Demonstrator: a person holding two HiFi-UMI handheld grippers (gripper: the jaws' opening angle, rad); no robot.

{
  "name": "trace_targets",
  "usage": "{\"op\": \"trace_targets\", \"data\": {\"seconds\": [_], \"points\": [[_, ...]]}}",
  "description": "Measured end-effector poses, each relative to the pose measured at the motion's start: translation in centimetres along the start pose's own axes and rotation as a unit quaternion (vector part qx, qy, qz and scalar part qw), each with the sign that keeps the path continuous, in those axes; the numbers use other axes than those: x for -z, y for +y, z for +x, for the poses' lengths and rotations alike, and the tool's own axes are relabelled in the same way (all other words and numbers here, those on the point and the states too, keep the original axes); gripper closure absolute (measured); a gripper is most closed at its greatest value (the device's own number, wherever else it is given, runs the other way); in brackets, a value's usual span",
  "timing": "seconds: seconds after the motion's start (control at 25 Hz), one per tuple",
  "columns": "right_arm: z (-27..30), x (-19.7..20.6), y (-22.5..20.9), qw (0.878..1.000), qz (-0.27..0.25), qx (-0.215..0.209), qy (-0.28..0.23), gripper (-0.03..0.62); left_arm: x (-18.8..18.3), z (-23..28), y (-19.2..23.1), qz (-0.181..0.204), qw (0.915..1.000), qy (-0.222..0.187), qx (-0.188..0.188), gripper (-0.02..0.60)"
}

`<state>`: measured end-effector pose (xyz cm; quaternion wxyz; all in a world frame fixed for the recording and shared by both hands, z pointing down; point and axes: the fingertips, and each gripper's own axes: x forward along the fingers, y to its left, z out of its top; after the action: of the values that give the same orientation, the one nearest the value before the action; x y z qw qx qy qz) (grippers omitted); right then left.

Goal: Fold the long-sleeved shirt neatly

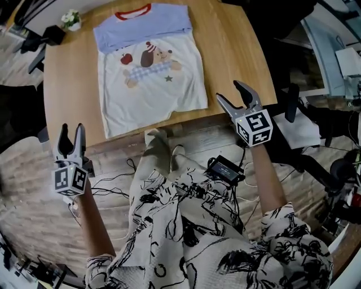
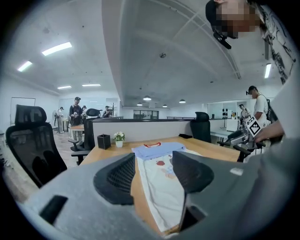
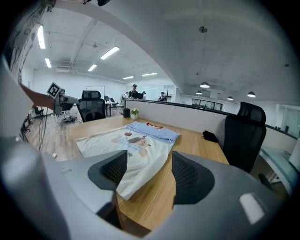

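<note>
Both half-open and empty, the left gripper (image 1: 72, 130) and right gripper (image 1: 228, 90) should each pinch a near hem corner of the white, blue-sleeved cartoon-print shirt (image 1: 149, 84) evenly, lifting together.

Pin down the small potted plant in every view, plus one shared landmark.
Head view: potted plant top left, at the table's far corner.
Left gripper view: plant left of centre, behind the shirt.
Right gripper view: plant left of centre, beyond the shirt.
Shared landmark: shirt's red collar.
</note>
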<state>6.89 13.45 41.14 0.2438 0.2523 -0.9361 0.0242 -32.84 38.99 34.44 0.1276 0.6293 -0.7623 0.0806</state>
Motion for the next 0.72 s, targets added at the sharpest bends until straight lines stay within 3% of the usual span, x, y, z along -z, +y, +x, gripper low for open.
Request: {"op": "trace_targets", "data": {"seconds": [0.16, 0.32, 0.4, 0.56, 0.64, 0.72], "points": [[0.3, 5.0, 2.3, 0.998, -0.009, -0.014, 0.054, 0.283, 7.3, 0.3, -0.5, -0.009, 0.9973, 0.073, -0.006, 0.328], [1.7, 9.9, 4.0, 0.994, 0.01, -0.034, 0.104, 0.273, 15.2, 1.6, -0.7, -0.051, 0.988, 0.146, -0.01, 0.325], [2.4, 11.2, 4.5, 0.992, 0.02, -0.039, 0.118, 0.27, 18.3, 2.3, -0.8, -0.064, 0.982, 0.177, -0.009, 0.325], [2.7, 12.7, 6.0, 0.989, 0.031, -0.051, 0.135, 0.27, 22.5, 3.6, -0.9, -0.056, 0.9727, 0.225, -0.017, 0.336], [2.9, 13.3, 6.6, 0.988, 0.029, -0.058, 0.143, 0.27, 23.3, 4.1, -0.8, -0.052, 0.9722, 0.226, -0.031, 0.391], [3.2, 13.7, 6.9, 0.987, 0.028, -0.063, 0.148, 0.27, 23.7, 4.1, -0.4, -0.06, 0.9708, 0.227, -0.051, 0.52]]}}
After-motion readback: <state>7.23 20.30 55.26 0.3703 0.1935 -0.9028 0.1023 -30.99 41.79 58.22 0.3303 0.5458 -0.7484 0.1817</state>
